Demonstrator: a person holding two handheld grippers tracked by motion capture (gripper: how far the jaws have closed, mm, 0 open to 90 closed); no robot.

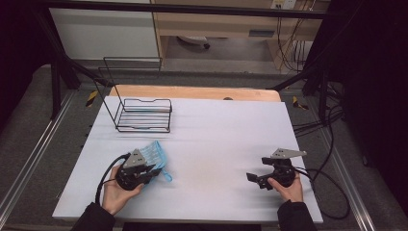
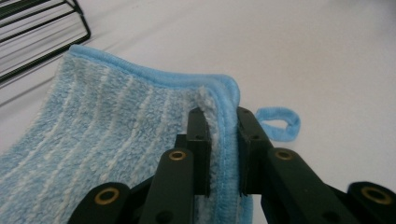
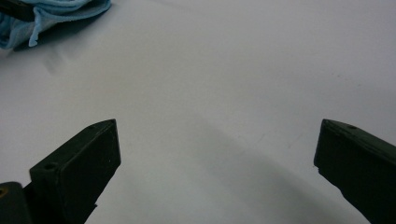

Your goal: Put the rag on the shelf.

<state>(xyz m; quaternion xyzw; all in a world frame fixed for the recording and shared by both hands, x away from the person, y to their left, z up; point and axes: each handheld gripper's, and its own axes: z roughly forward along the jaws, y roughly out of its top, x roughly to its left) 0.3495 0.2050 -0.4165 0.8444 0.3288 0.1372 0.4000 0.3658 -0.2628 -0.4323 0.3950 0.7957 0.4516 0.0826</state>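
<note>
The table (image 1: 216,144) is big and white. In the high view you can see all of it, and a person's two hands coming in from the near edge.

A black wire rack (image 1: 144,115) stands at the far left of the table. In the left gripper view a corner of the rack (image 2: 37,28) shows at the top left.

A blue cloth (image 1: 155,155) with pale stripes lies on the near left part of the table, well apart from the rack. Its long side runs from near left to far right, toward the rack. Up close, in the left gripper view, the cloth (image 2: 107,126) looks fluffy, and its edge curls up. A small blue loop (image 2: 279,122) sticks out at one corner and lies flat on the table. In the right gripper view a bit of the cloth (image 3: 42,14) shows far off at the top left.

The left hand (image 1: 115,192) holds the left gripper (image 2: 219,140) low, and it points to the right and a little away. Its jaws are pinching the edge of the cloth.

The right hand (image 1: 287,188) holds the right gripper (image 3: 217,154) near the right edge of the table, and it points left. Its jaws are spread wide over bare table, with nothing between them.
</note>
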